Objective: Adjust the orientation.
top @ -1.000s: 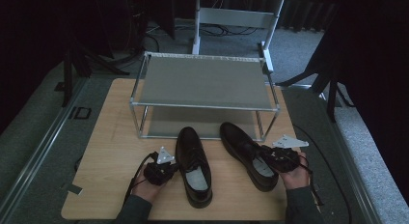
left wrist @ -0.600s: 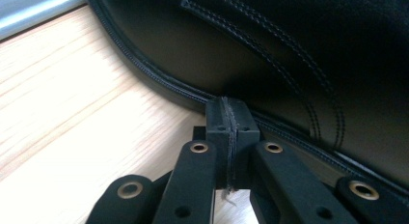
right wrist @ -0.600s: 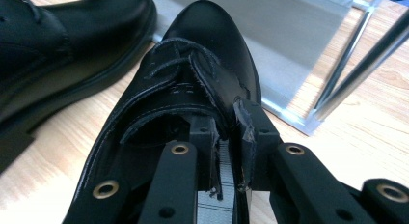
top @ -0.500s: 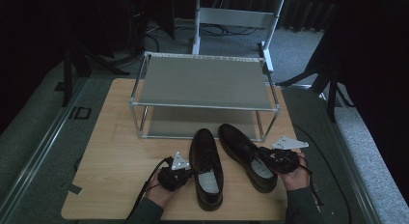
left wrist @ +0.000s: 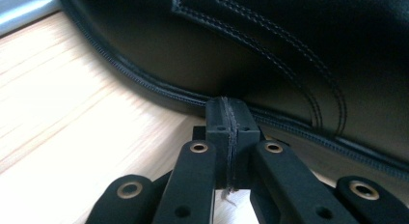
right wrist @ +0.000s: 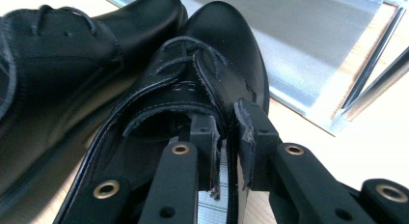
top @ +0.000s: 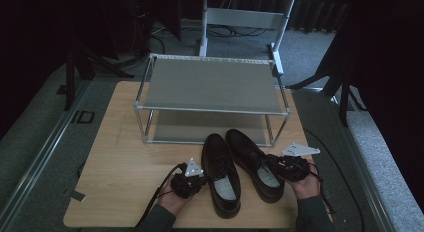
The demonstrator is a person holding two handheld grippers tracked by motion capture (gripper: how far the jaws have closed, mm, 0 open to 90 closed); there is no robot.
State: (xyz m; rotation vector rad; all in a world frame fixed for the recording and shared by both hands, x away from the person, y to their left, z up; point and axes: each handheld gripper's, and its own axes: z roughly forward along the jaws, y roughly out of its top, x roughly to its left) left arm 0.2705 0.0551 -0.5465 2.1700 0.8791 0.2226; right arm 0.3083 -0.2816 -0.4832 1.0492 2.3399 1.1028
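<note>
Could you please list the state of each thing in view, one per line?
Left shoe: upright on the table, toe toward the rack.
Right shoe: upright, side wall pinched.
Left gripper: shut, tips against the left shoe's side.
Right gripper: shut on the right shoe.
Rack: both shelves bare.

In the left gripper view the shoe (left wrist: 270, 45) runs off the top and right edges, so its laces and toe stay unseen. In the right gripper view the near shoe (right wrist: 202, 74) has its heel cut by the bottom edge; the wall between the jaws looks pinched, perhaps.
</note>
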